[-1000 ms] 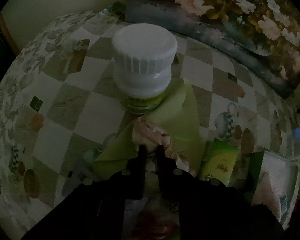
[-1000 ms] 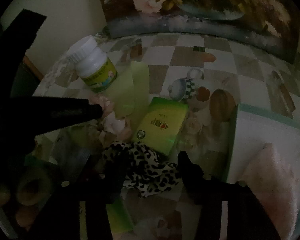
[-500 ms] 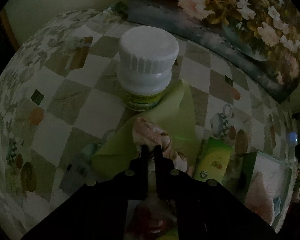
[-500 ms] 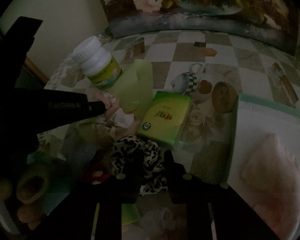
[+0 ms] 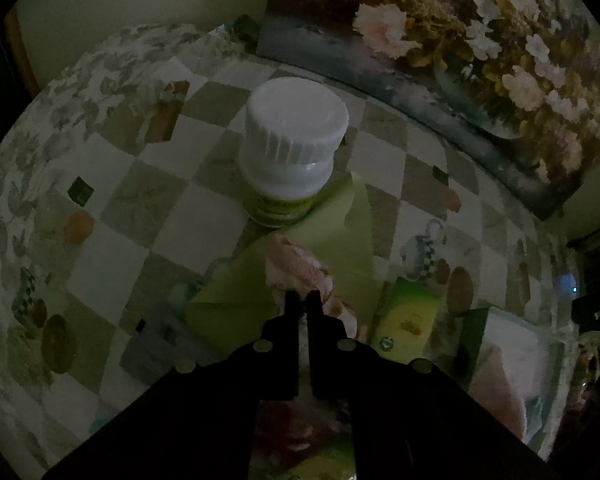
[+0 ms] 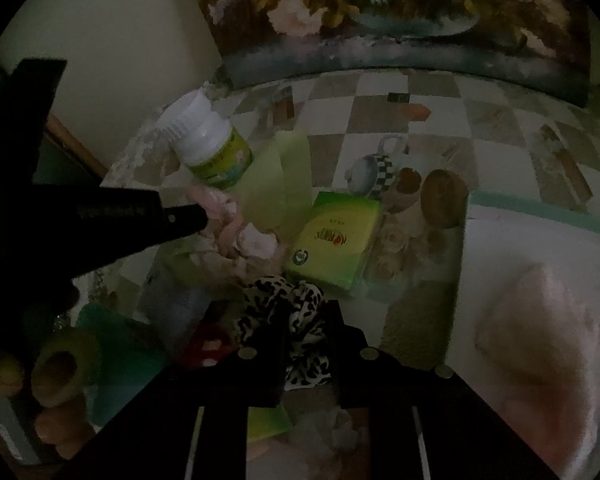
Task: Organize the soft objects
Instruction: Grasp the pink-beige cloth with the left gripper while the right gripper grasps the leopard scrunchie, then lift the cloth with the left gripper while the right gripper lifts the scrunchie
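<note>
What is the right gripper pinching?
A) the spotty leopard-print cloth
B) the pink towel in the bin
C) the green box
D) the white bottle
A: the right gripper has its fingers closed on the leopard-print cloth, while the bottle, green box and pink towel sit apart from it.

Bottle [image 5: 292, 152] standing on the table [image 5: 112, 256] in front of a painting [image 5: 460, 40], paper sheet [image 5: 340, 248] just before it, crumpled cloth [image 5: 296, 268] on the sheet, small box [image 6: 334, 240] to the right, spotted scrunchie [image 6: 288, 308] before the box, tray [image 6: 540, 216] at far right with a folded cloth [image 6: 540, 344] in it
</note>
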